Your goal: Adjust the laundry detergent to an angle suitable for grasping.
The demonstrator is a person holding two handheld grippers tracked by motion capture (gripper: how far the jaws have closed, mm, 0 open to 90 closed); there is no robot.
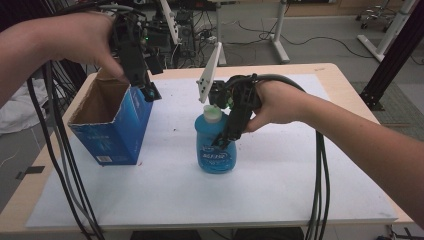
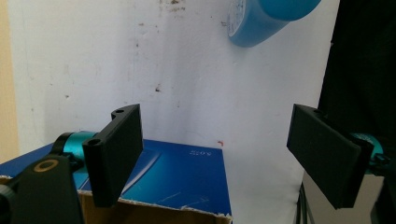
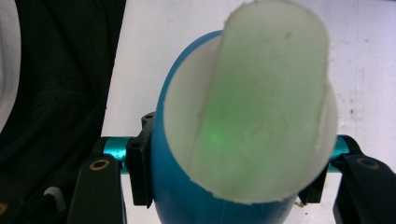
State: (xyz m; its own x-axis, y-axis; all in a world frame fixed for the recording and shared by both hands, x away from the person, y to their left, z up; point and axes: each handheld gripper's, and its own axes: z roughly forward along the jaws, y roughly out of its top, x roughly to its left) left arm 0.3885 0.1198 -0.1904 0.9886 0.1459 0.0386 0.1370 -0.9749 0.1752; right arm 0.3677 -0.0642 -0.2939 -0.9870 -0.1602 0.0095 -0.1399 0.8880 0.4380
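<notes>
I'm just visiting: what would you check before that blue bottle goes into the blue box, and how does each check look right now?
1. Right gripper clamped on the blue bottle: ok, a jaw on each side.
2. Bottle's white cap in place: ok.
3. Blue box open at the top: ok.
4. Left gripper gripping the box: not ok, jaws open above its rim.
5. Bottle lifted off the white mat: cannot tell.

Blue bottle (image 3: 187, 186) base cut off, white cap (image 3: 266, 102) blurred
</notes>
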